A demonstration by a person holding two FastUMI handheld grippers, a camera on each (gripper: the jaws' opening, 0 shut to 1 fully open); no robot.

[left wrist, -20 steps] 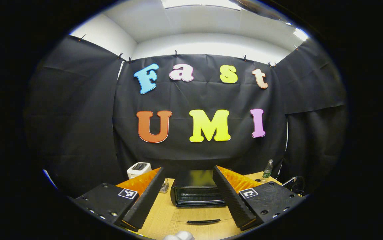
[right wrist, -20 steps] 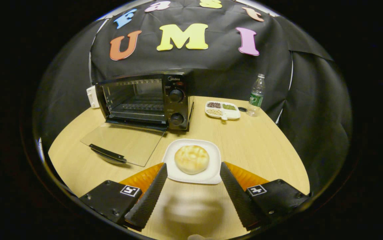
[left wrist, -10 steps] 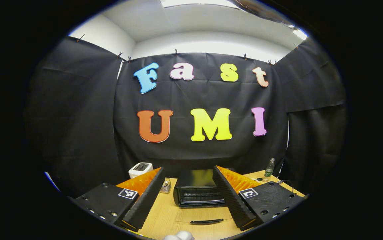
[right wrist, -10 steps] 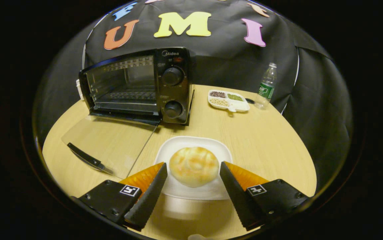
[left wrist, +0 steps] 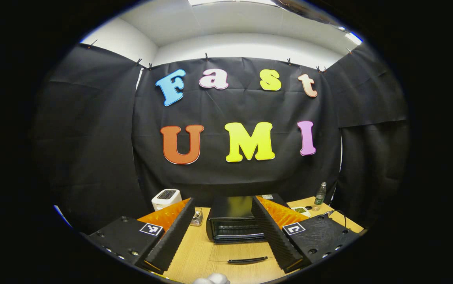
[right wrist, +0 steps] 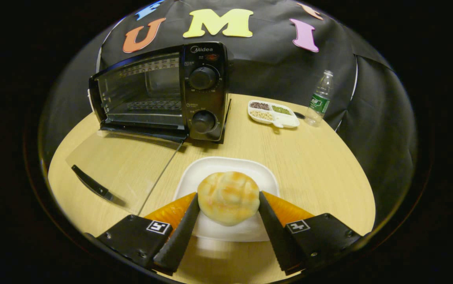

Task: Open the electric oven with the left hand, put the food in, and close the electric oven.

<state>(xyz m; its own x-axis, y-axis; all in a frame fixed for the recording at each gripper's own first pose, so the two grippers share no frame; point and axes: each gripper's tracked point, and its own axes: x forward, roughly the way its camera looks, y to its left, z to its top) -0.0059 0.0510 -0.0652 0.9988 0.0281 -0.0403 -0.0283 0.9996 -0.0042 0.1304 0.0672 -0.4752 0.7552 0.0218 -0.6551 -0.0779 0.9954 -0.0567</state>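
A round golden bun (right wrist: pixel 228 197) lies on a white plate (right wrist: pixel 226 167) near the table's front. My right gripper (right wrist: pixel 228 194) straddles the bun, with a finger touching each of its sides. The black electric oven (right wrist: pixel 159 94) stands behind and left, its cavity bare. Its glass door (right wrist: pixel 128 161) lies flat on the table, the black handle (right wrist: pixel 90 183) nearest me. My left gripper (left wrist: pixel 222 198) is held high and back from the oven (left wrist: pixel 232 221), open and holding nothing. In that view the door handle (left wrist: pixel 244 260) lies below its fingers.
A white divided snack tray (right wrist: pixel 274 114) and a water bottle (right wrist: pixel 319 104) stand at the back right of the wooden table (right wrist: pixel 321 169). A white toaster (left wrist: pixel 166 198) and a small glass jar (left wrist: pixel 197 217) sit left of the oven.
My right gripper came forward and down until the bun sat between its fingers, which narrowed onto it. My left gripper tilted slightly, staying open and away from the oven.
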